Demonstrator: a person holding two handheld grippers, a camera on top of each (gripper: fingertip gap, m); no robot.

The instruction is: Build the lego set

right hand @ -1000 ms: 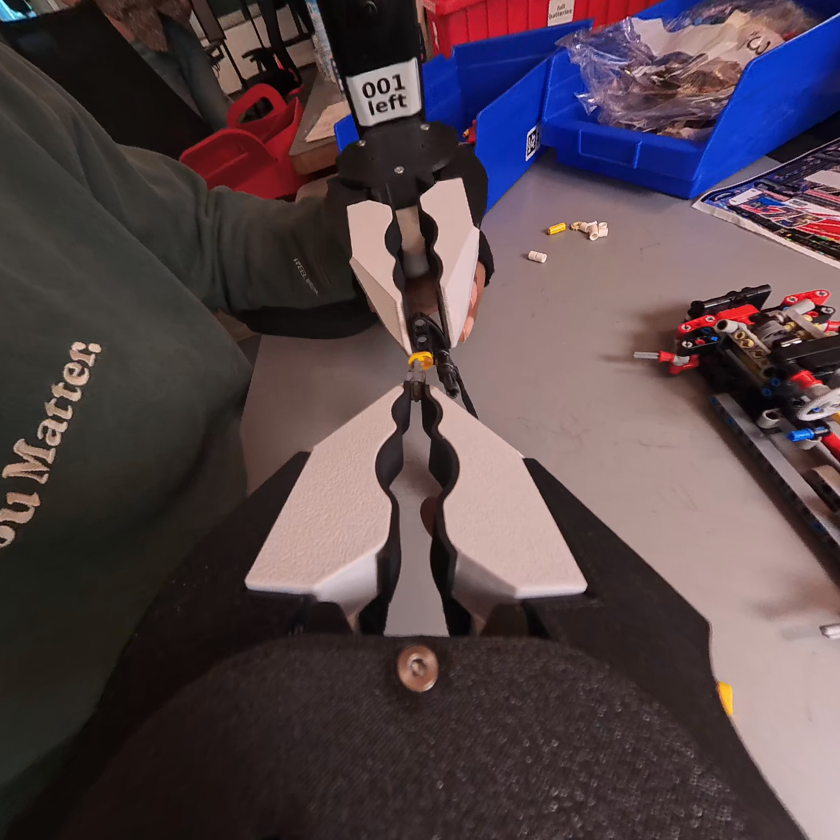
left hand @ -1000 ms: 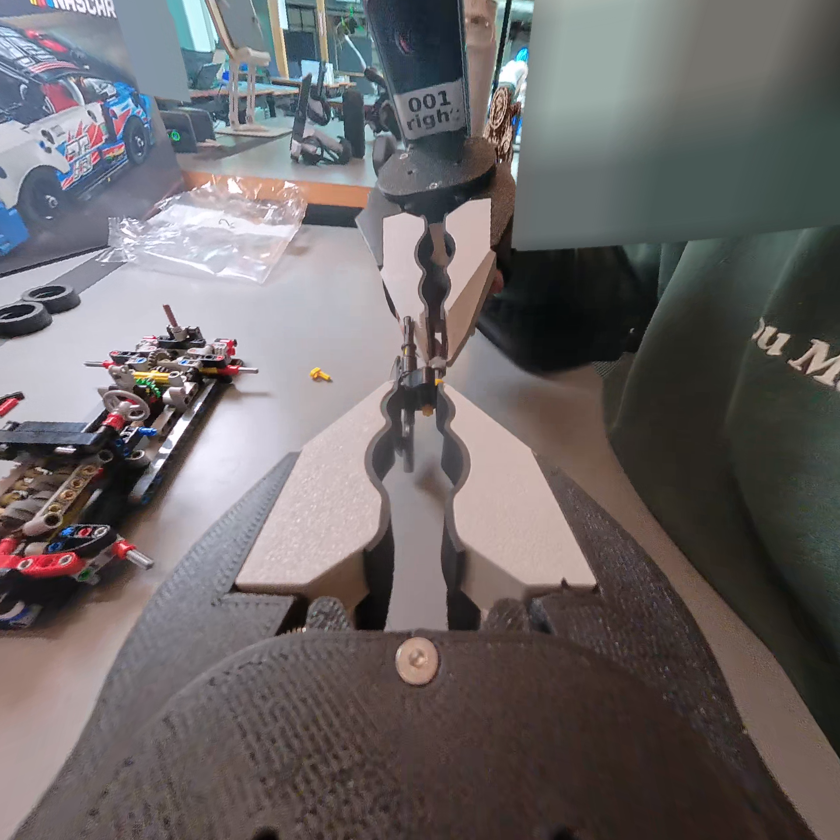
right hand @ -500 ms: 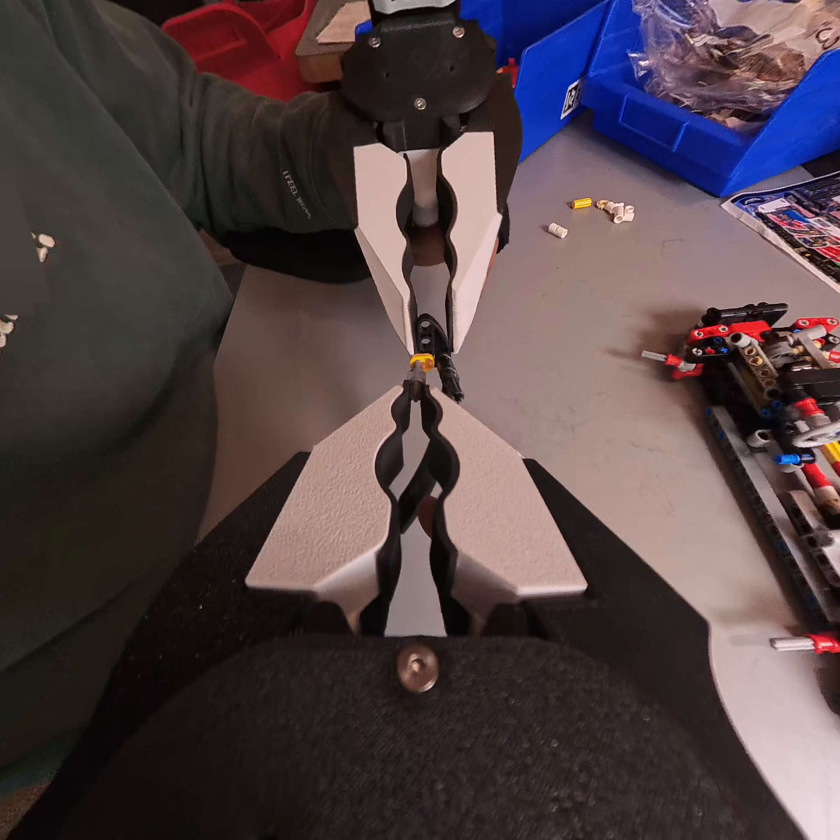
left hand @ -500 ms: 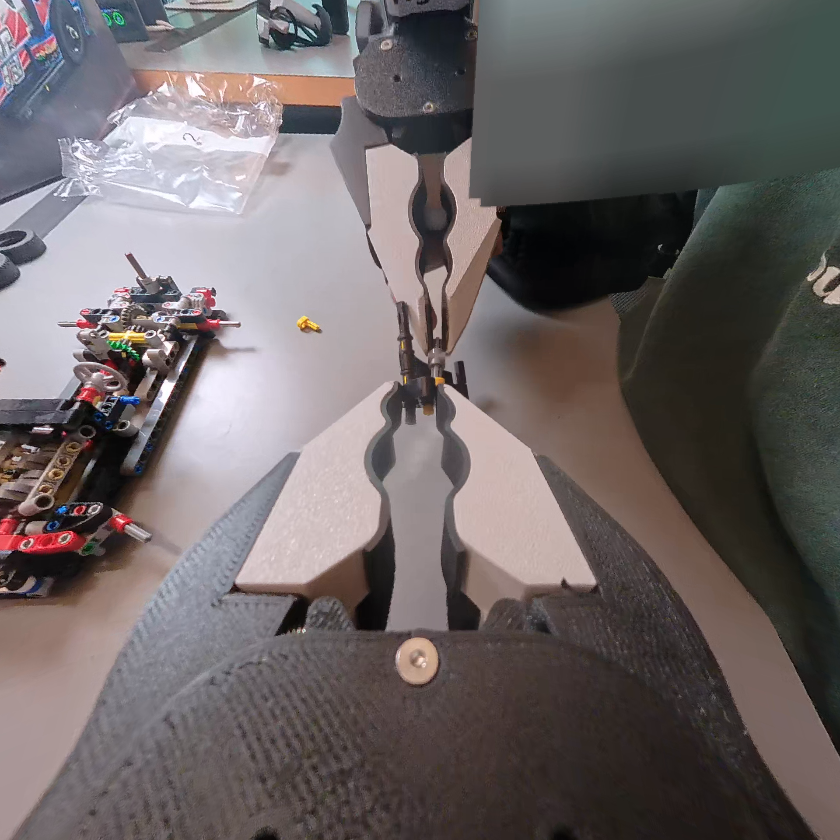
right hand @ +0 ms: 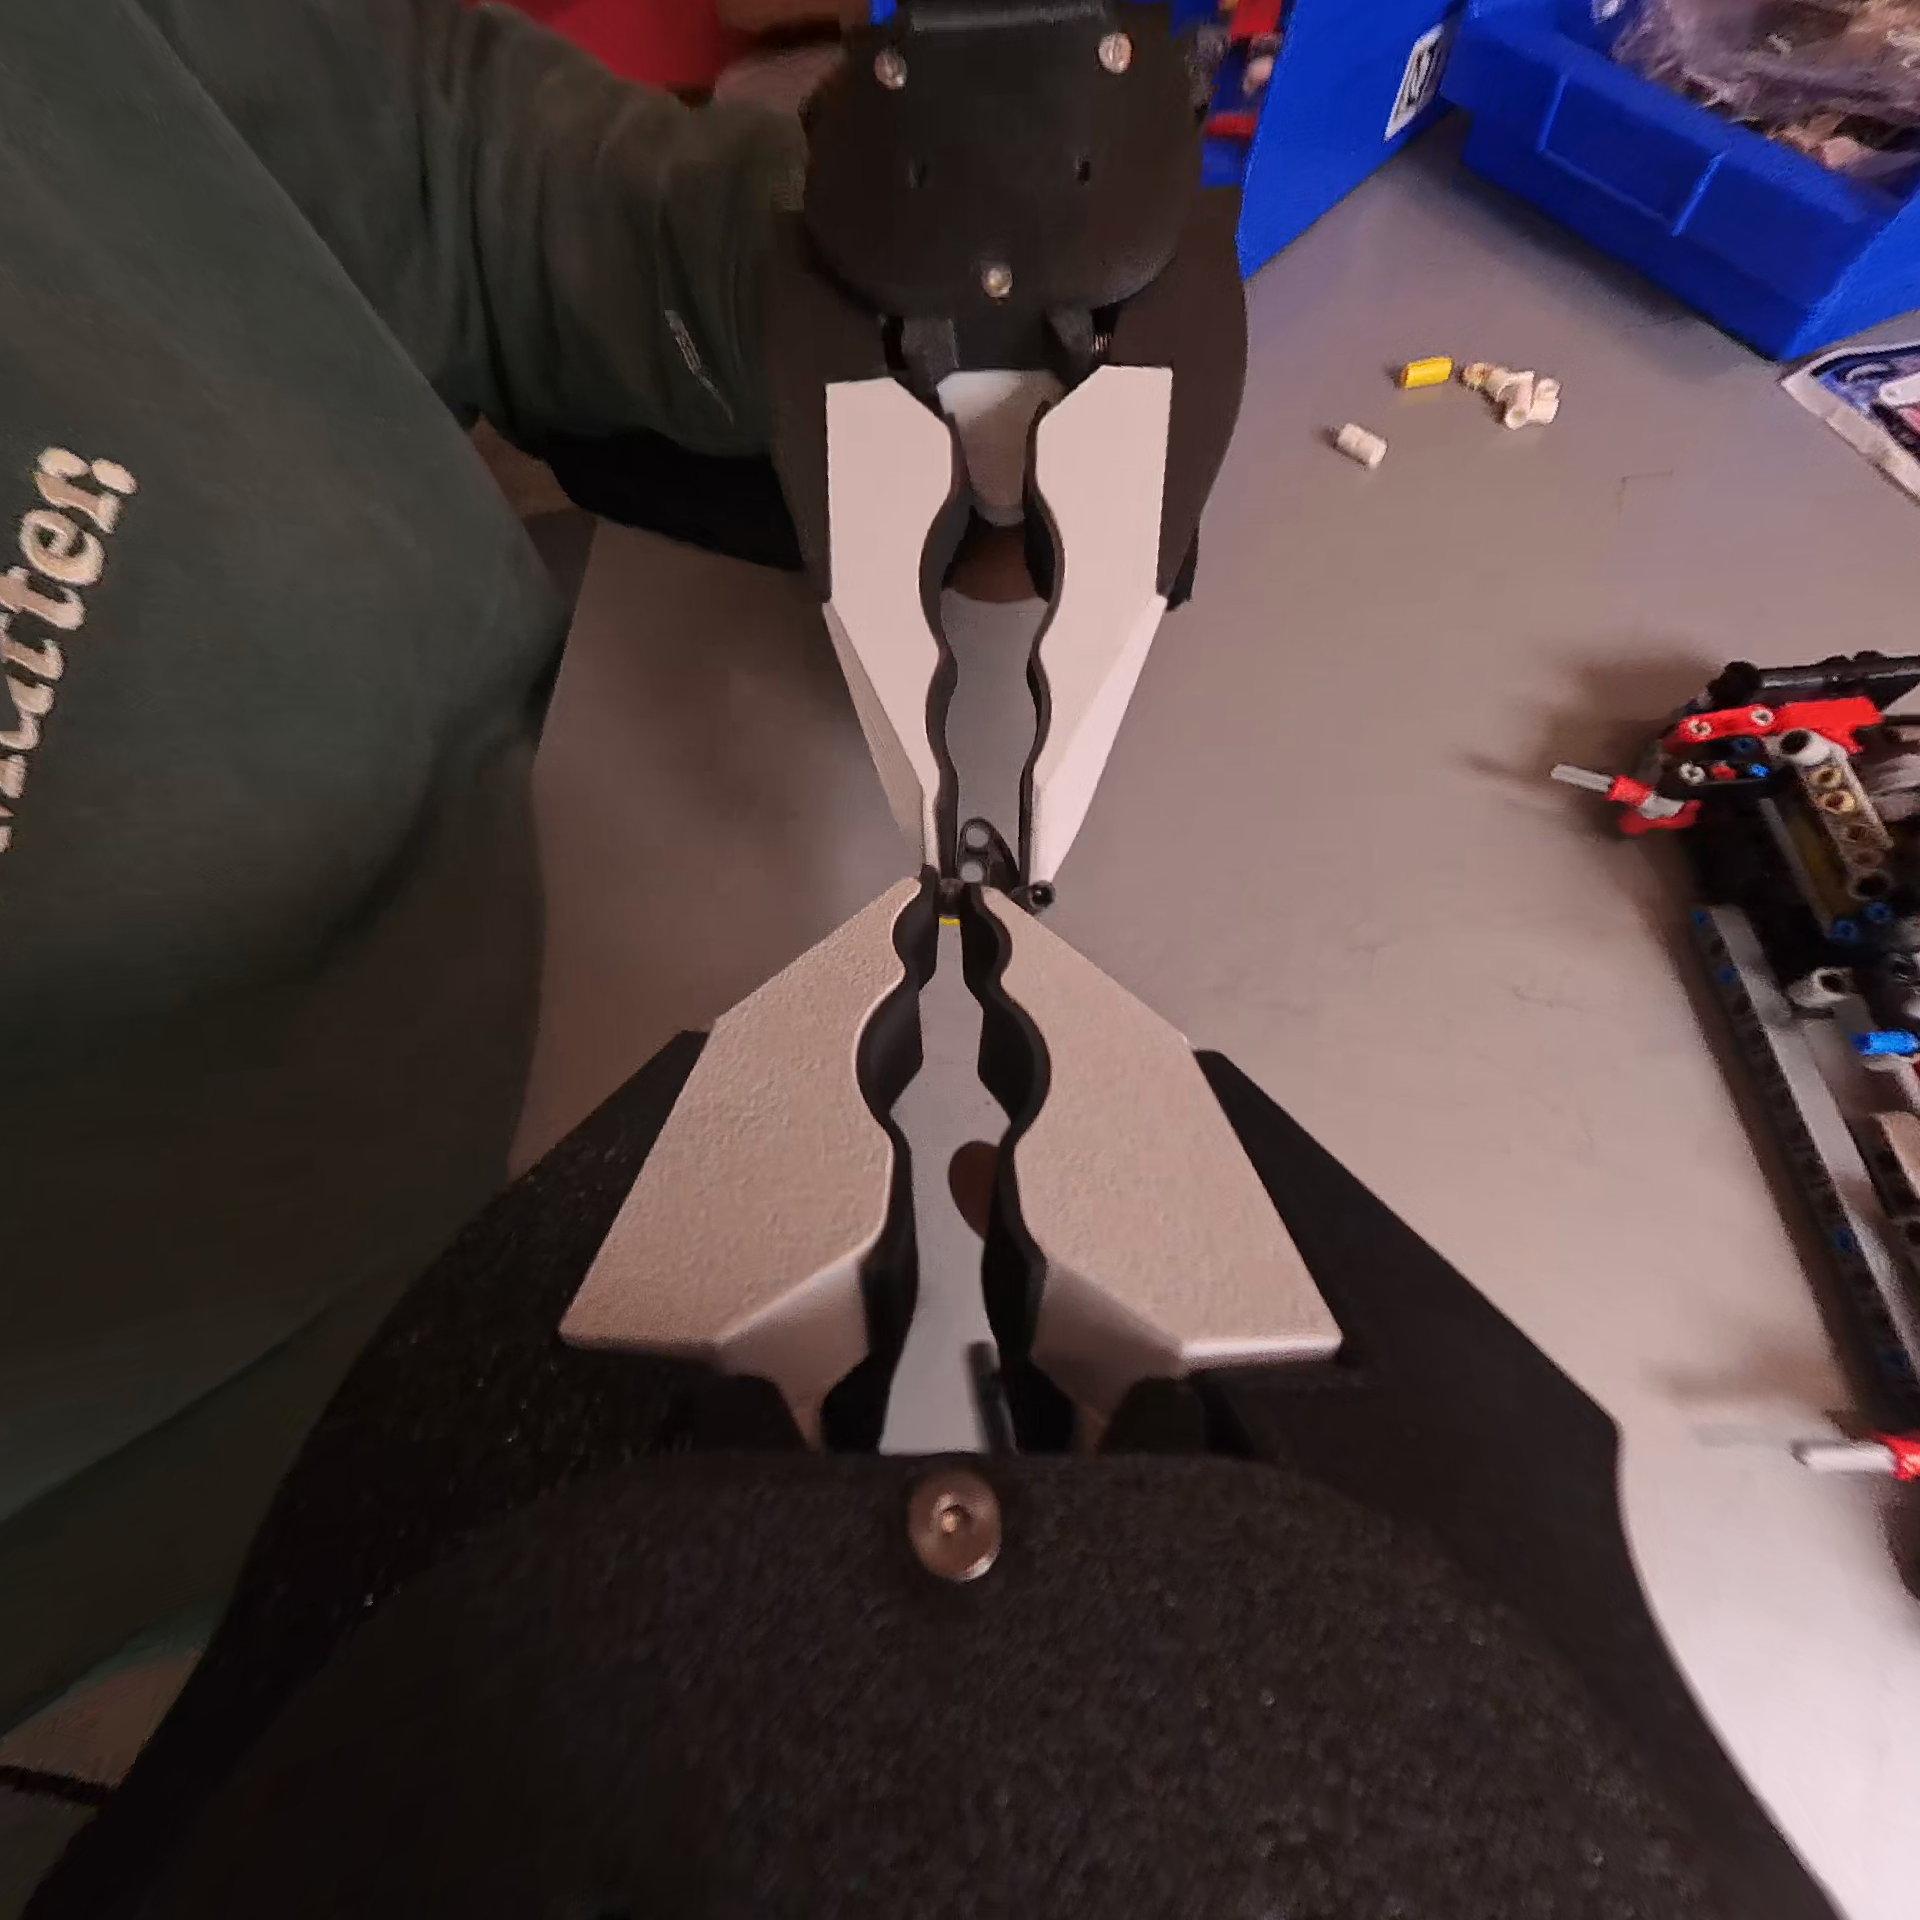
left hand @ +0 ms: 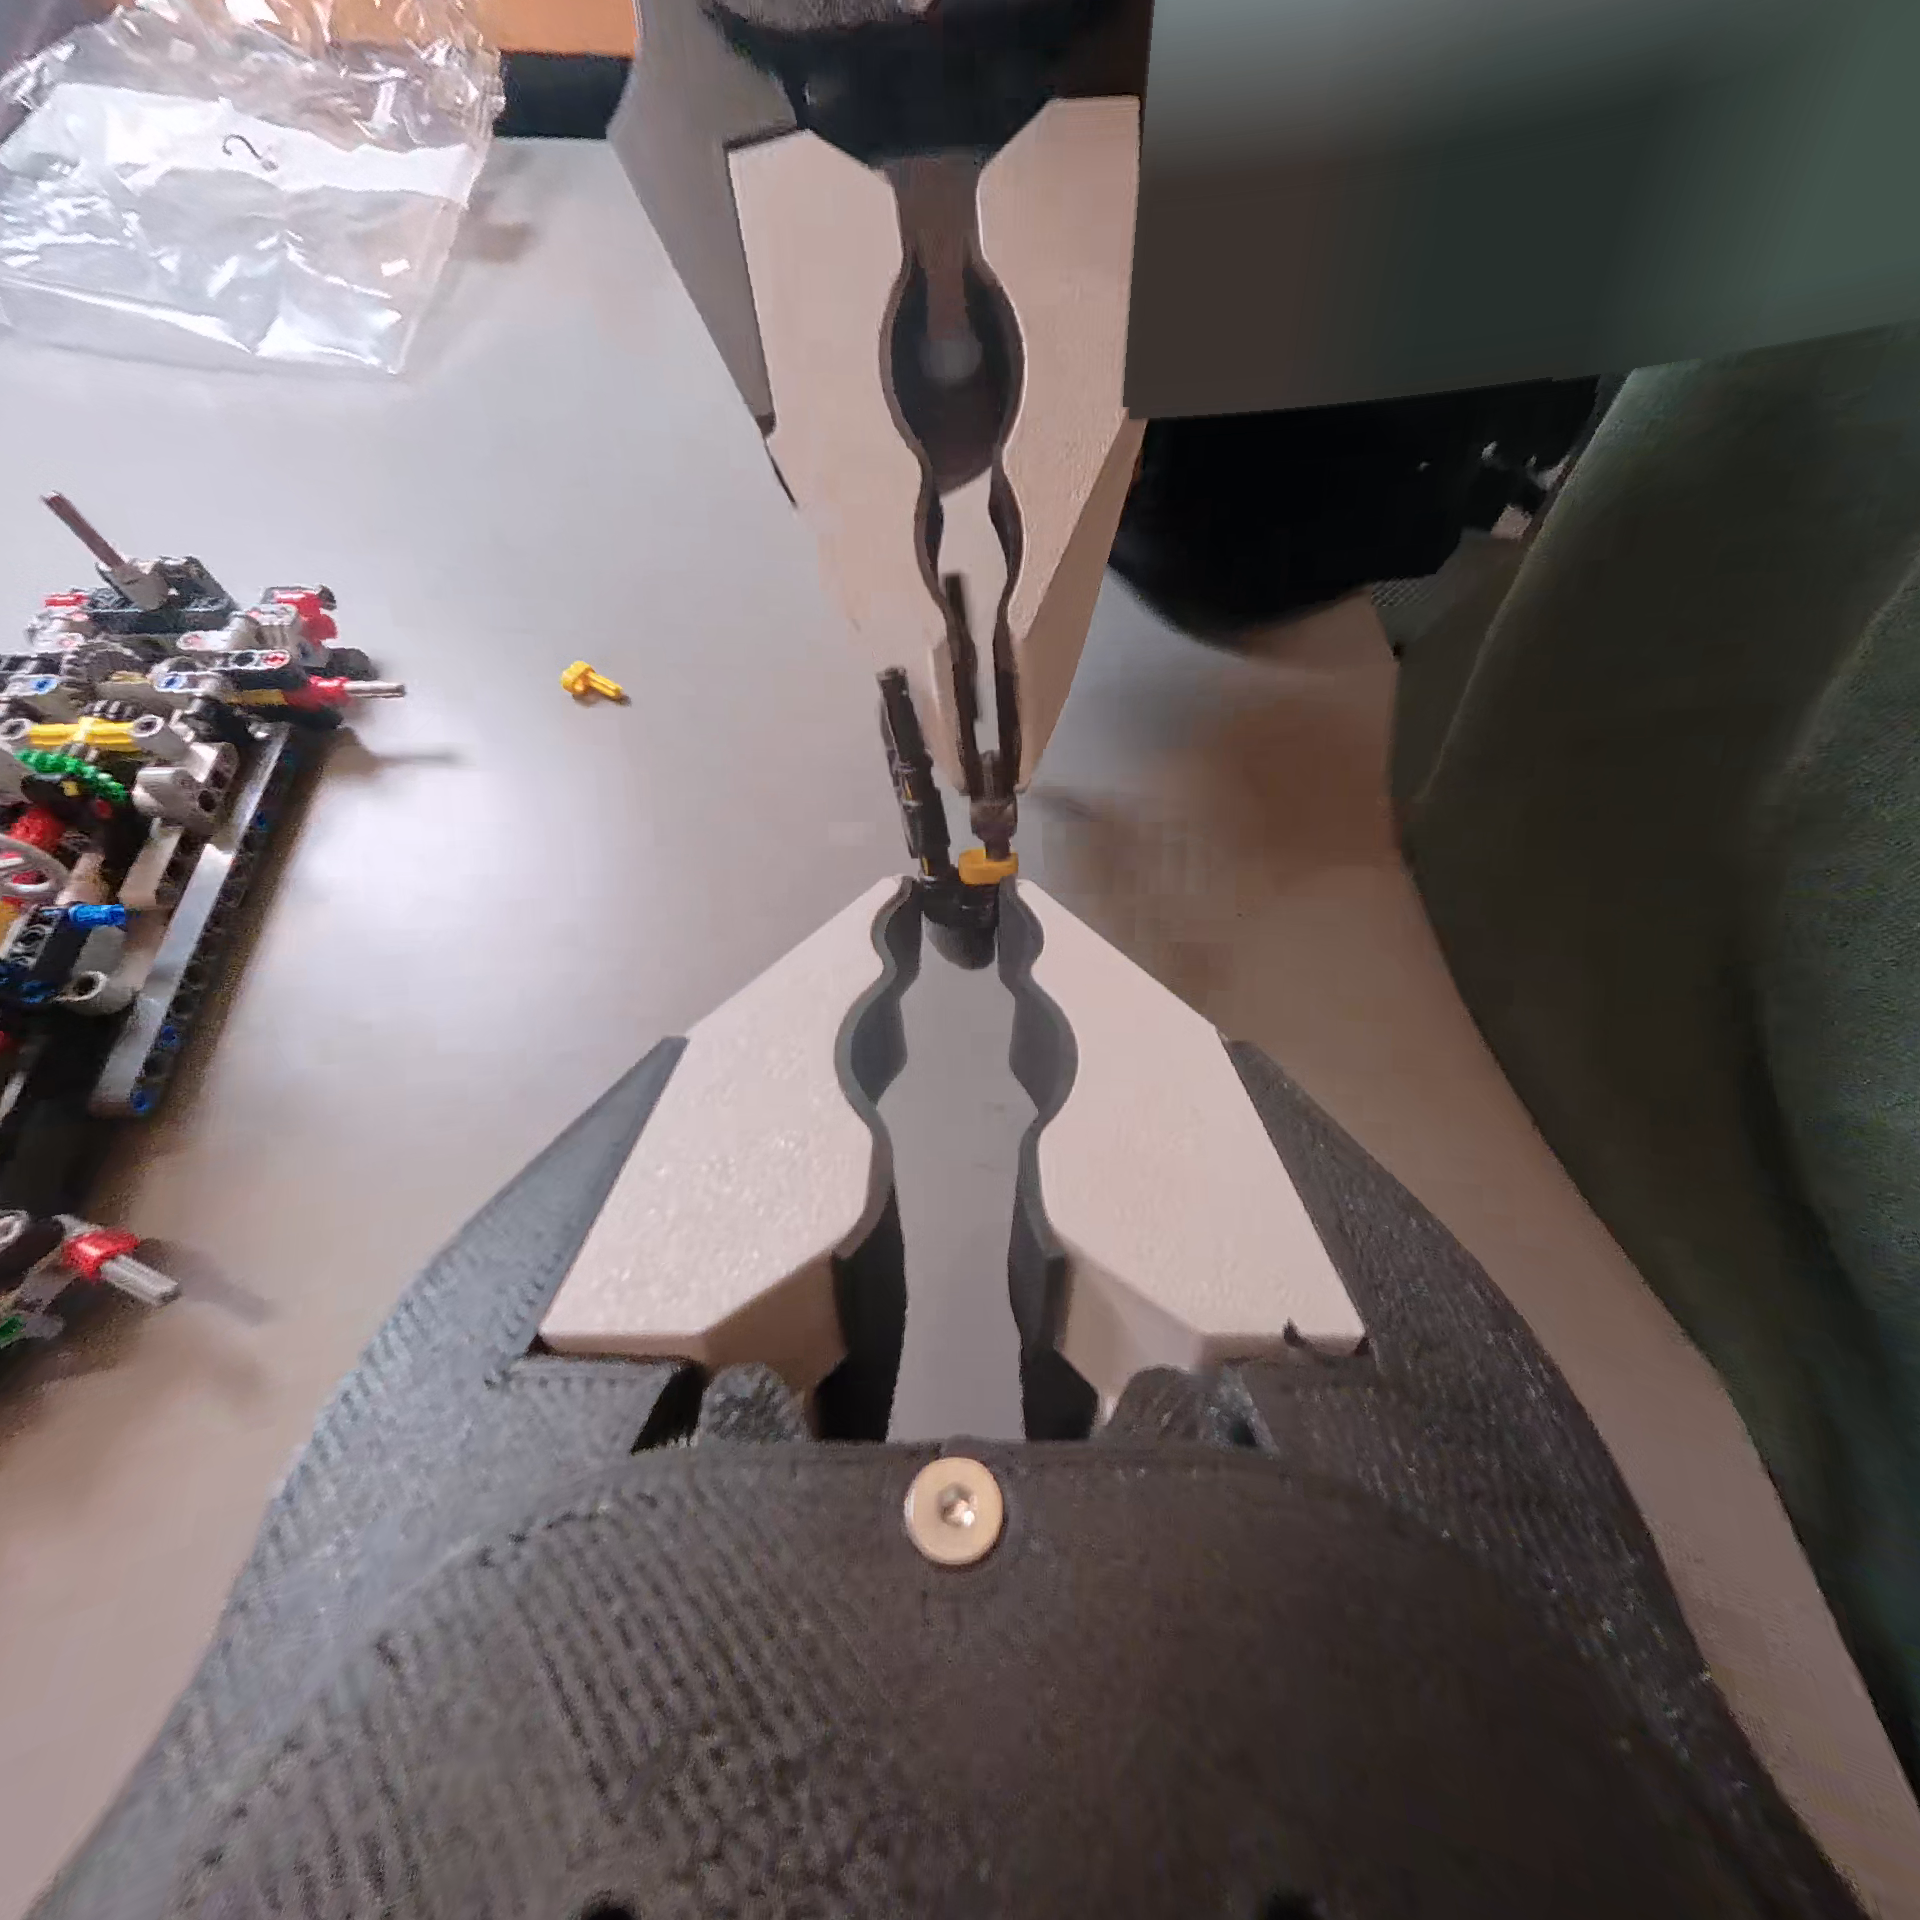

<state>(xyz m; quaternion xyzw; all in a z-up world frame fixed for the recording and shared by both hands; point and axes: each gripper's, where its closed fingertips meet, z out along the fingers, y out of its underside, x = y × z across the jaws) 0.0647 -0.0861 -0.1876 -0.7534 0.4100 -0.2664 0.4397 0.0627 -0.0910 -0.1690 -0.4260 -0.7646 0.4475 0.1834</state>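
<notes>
Both grippers have closed in tip to tip since the earlier frames, so the yellow bush [left hand: 985, 865] now sits right at the left gripper [left hand: 958, 906] mouth instead of apart from it. Left gripper is narrowed onto a small black connector piece [left hand: 951, 914] held above the table [left hand: 623, 499]; right gripper [right hand: 954, 902] is pinched nearly closed on a thin dark axle [left hand: 987, 800] carrying the bush. A black beam [left hand: 912, 764] sticks up from the connector, tilted slightly left, long axis roughly along the line between the two tools; axle runs about the same line, pointing into the connector. Risk, imo: the parts are tiny and held only at the fingertips, so a slightly off-axis push could twist the axle in the pads, pop the bush off, or drop the subassembly onto the table. Motion blur suggests things are moving, so alignment is hard to judge. Off to the side lies the part-built chassis [left hand: 135, 790] w/ a loose yellow pin [left hand: 588, 681] near it, a clear plastic bag [left hand: 229, 197] beyond; blue bins [right hand: 1621, 177] and loose small pieces [right hand: 1496, 390] on the other side
</notes>
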